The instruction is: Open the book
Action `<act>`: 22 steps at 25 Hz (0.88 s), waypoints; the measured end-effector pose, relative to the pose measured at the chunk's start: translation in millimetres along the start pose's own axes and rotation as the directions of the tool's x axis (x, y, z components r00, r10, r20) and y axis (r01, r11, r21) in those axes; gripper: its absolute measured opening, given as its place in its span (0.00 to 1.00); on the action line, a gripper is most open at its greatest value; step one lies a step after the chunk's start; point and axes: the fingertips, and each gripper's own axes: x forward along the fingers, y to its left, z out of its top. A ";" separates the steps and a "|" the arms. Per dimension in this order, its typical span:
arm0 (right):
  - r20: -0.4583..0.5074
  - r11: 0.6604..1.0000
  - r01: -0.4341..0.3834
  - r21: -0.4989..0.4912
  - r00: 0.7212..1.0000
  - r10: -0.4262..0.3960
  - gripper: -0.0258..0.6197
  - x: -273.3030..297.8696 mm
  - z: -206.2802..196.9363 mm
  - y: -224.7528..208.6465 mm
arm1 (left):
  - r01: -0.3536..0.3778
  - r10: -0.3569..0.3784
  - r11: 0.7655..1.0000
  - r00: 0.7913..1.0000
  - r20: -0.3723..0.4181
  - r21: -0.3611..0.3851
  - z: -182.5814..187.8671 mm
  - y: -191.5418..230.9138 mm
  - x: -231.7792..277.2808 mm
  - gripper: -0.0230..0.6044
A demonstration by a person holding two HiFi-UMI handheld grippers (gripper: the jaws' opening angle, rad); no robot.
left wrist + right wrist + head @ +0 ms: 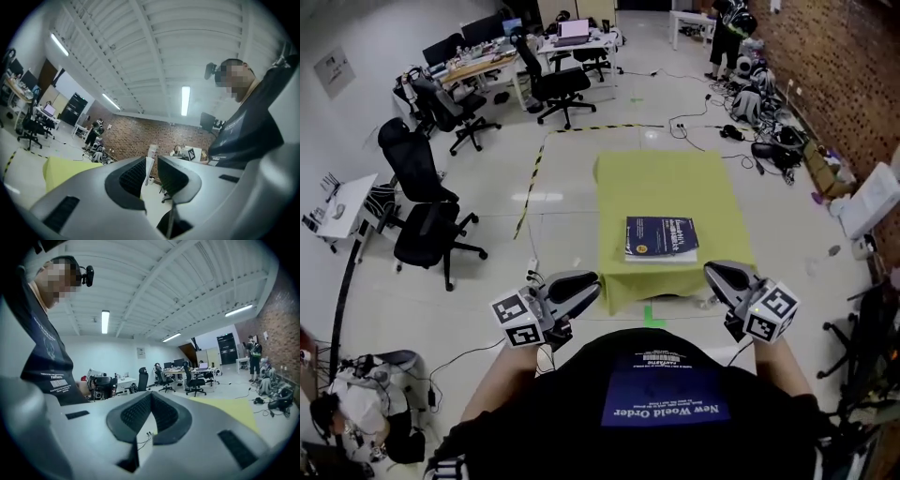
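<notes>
A closed dark blue book point(661, 237) lies flat near the front edge of the yellow-green table point(666, 183). Both grippers hang in front of my chest, short of the table and apart from the book. My left gripper point(592, 284) points toward the table's front left corner. In the left gripper view its jaws point(151, 160) stand a narrow slit apart with nothing between them. My right gripper point(711, 272) is off the front right corner. Its tips point(150, 395) meet, and it holds nothing. Neither gripper view shows the book, only a yellow slice of table point(65, 171).
Black office chairs point(431, 234) stand on the floor to the left, with desks point(487, 66) behind them. Cables and bags point(769, 141) lie along the brick wall on the right. Yellow-black tape point(530, 183) marks the floor. A person point(727, 33) stands far back.
</notes>
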 end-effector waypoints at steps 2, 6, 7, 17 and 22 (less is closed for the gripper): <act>0.006 0.999 0.044 0.009 0.999 -0.044 0.02 19.4 -0.7 -10.9 | 0.026 -0.024 0.999 0.998 -0.054 0.034 -1.2 29.8 -2.6 0.14; -0.011 0.995 0.101 0.020 0.995 -0.100 0.02 48.1 -0.9 -18.0 | 0.091 -0.086 0.995 0.989 -0.122 0.032 -5.9 74.2 -0.5 0.14; -0.020 0.993 0.114 0.029 0.993 -0.113 0.02 50.3 0.1 -20.0 | 0.109 -0.104 0.994 0.985 -0.139 0.027 -7.0 80.5 4.7 0.14; -0.006 0.989 0.123 0.085 0.992 -0.123 0.02 44.7 3.6 -117.2 | 0.181 -0.069 0.966 0.868 -0.492 0.184 -76.1 129.9 117.9 0.34; 0.011 0.995 0.024 0.097 1.000 -0.025 0.02 37.3 6.7 -190.1 | 0.011 0.096 0.981 0.839 -0.536 0.192 -93.7 176.9 187.7 0.40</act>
